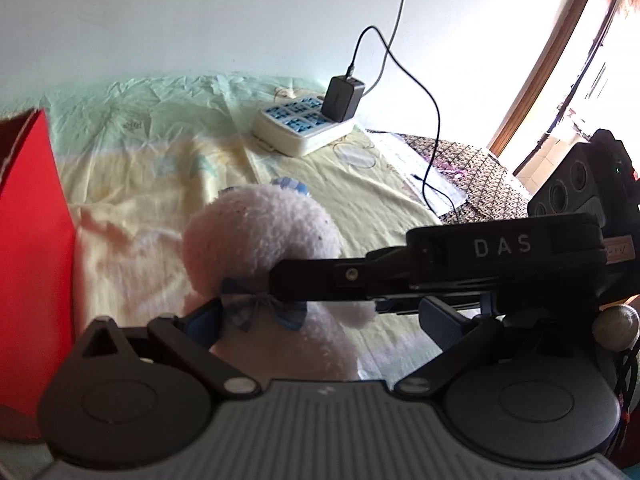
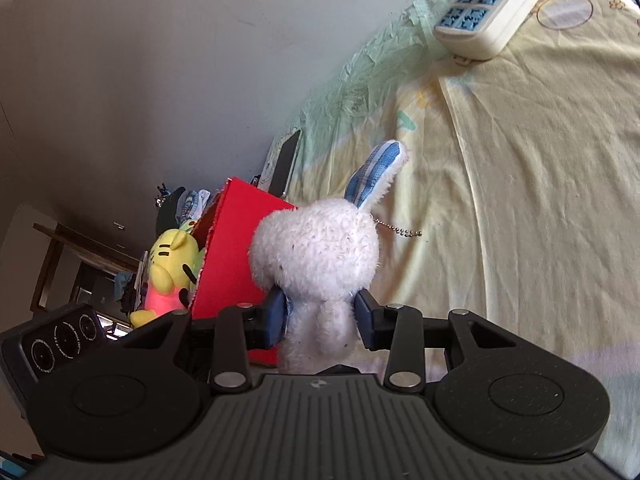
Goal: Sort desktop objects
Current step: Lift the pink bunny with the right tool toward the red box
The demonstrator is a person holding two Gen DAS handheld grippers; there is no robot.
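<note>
Over a counter (image 2: 540, 168) draped in a pale yellow and green cloth, we hold a small white plush rabbit (image 2: 316, 248) in our right gripper (image 2: 320, 316). Its two blue-padded fingers (image 2: 276, 316) pinch the toy at the narrow part just below its round head, one pad on each side. One blue-striped ear points up and away from us, and a short bead chain hangs off the head to the right.

Our left gripper (image 1: 320, 320) sits just behind the same toy, seen from the other side. Its fingers are spread wide and press on nothing; the rabbit's body and its blue bow lie between them without contact that we can see. The right gripper's black arm crosses that view from the right.

At the left stands an open red box (image 2: 232, 256), close beside the rabbit. A yellow plush toy (image 2: 170, 272) with a pink belly rests against or inside its far-left opening; we cannot tell which. Far across the cloth, a white power strip (image 1: 304, 126) carries a black charger.

We judge this to be the carrying step: the rabbit is gripped and appears lifted, headed for the red box. Next, the move calls for bringing the toy over the box's open top, clearing its rim, and only then letting the fingers part.
</note>
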